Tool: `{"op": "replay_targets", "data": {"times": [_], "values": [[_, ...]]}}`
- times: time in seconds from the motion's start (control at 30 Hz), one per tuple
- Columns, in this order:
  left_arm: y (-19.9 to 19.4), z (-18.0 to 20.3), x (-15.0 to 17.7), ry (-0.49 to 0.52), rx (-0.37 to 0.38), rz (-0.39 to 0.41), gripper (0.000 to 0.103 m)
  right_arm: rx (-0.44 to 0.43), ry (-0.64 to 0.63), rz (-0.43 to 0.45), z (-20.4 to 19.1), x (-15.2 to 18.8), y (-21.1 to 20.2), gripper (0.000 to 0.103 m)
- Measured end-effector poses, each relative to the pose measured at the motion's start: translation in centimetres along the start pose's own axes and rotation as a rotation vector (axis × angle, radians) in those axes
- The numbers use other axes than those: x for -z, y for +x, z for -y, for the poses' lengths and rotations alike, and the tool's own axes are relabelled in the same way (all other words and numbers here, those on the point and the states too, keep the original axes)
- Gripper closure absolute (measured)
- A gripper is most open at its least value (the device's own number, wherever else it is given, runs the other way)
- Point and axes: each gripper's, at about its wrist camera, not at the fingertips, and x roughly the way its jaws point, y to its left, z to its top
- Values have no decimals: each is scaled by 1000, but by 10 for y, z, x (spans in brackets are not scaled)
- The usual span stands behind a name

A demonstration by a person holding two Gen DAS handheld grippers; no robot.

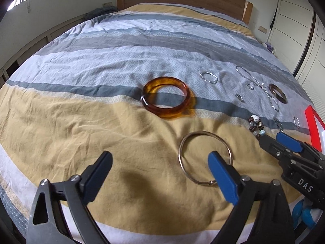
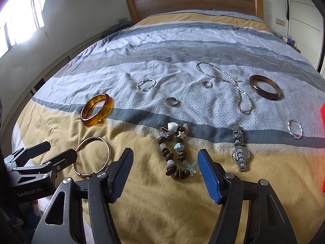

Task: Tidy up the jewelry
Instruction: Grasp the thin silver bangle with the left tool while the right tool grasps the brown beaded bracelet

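Observation:
Jewelry lies spread on the bed. My left gripper (image 1: 160, 158) is open and empty, its right finger over a thin metal bangle (image 1: 205, 158), which also shows in the right wrist view (image 2: 93, 156). An amber bangle (image 1: 167, 99) lies beyond it. My right gripper (image 2: 165, 156) is open and empty, just in front of a brown beaded bracelet (image 2: 174, 152) with charms. A silver watch (image 2: 239, 148), a dark brown bangle (image 2: 264, 87), a silver chain necklace (image 2: 229, 81), two rings (image 2: 172, 101) (image 2: 206, 84) and two twisted silver bangles (image 2: 146, 84) (image 2: 295, 129) lie around.
The striped yellow, grey and white duvet (image 2: 162, 40) covers the bed up to a wooden headboard (image 2: 193, 2). A red and white box (image 1: 313, 126) sits at the right edge. White cupboards (image 1: 300, 26) stand to the right.

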Motion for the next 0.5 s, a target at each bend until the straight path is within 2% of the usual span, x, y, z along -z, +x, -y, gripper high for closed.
{"op": "replay_targets", "data": {"times": [0.07,0.23,0.4,0.5], "values": [[5,1,0,4,4,-13,21,-2,5,-9,1,-1,6,39],[18,0,3,6,23,-45,34,3,16,-49,4,-2,23,44],[29,3,4,16,31,-67,38,14,43,-65,10,-2,38,46],[32,6,3,26,39,-70,45,13,46,-65,11,-3,44,50]]}}
